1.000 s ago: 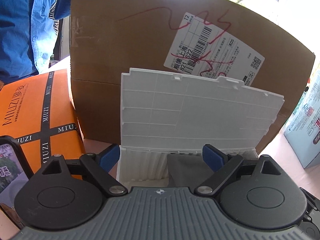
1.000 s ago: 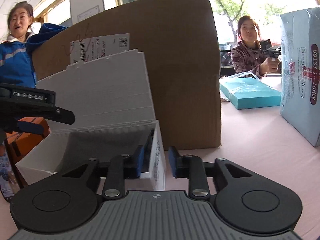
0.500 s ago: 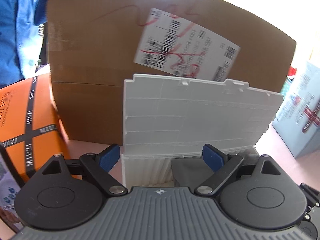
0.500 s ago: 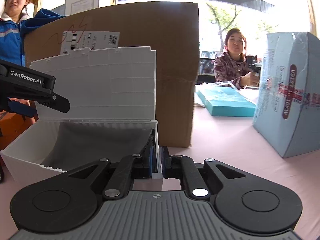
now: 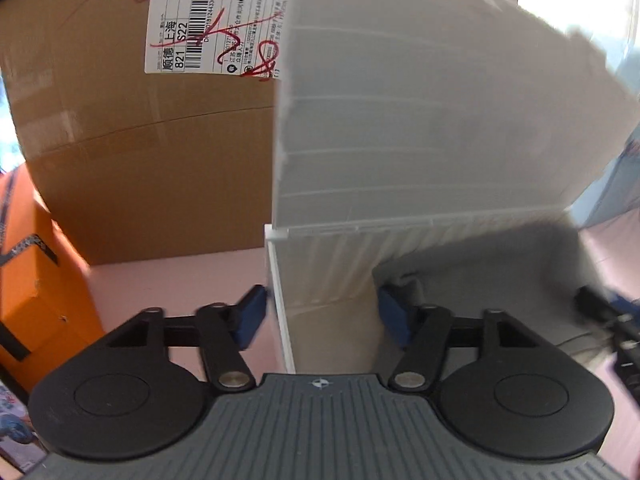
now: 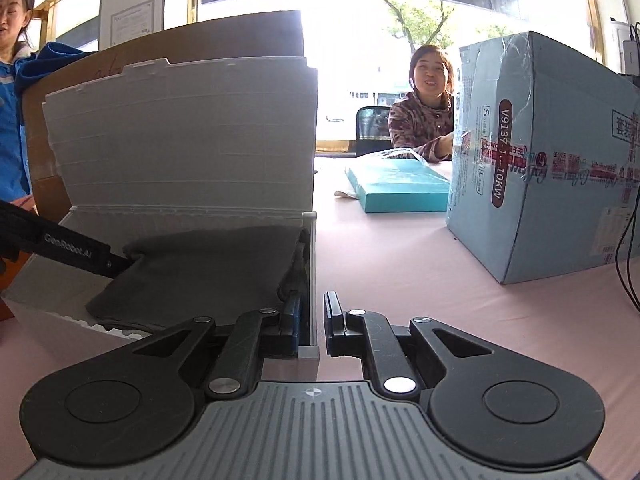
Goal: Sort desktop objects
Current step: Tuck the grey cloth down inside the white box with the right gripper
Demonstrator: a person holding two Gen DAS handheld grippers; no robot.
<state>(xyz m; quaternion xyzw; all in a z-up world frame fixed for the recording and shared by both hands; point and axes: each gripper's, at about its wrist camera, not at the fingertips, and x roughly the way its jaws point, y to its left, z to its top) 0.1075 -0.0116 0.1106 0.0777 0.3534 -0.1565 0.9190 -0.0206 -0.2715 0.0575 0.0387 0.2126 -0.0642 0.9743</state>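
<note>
A white plastic box (image 6: 40, 304) stands on the pink table with its ribbed lid (image 6: 180, 136) upright. A dark grey cloth (image 6: 208, 272) lies inside it. My right gripper (image 6: 314, 322) straddles the box's right wall, open only a little: the inner pad touches the wall and a thin gap shows at the outer pad (image 6: 334, 320). My left gripper (image 5: 320, 314) is open wide astride the box's left wall (image 5: 280, 292); this view is blurred. The same lid (image 5: 420, 120) and cloth (image 5: 480, 280) appear there. The left gripper's finger (image 6: 76, 254) reaches over the cloth.
A big cardboard box (image 5: 132, 152) stands right behind the white box, an orange box (image 5: 36, 280) to its left. A light blue carton (image 6: 540, 168) and a teal flat box (image 6: 396, 186) lie to the right, with cables (image 6: 628, 256). Two people are at the table's far side.
The white box has slid right along the cardboard box, staying between the right fingers. The right gripper, clamped on the wall half a second ago, now shows a small gap. The left gripper moved to the left wall.
</note>
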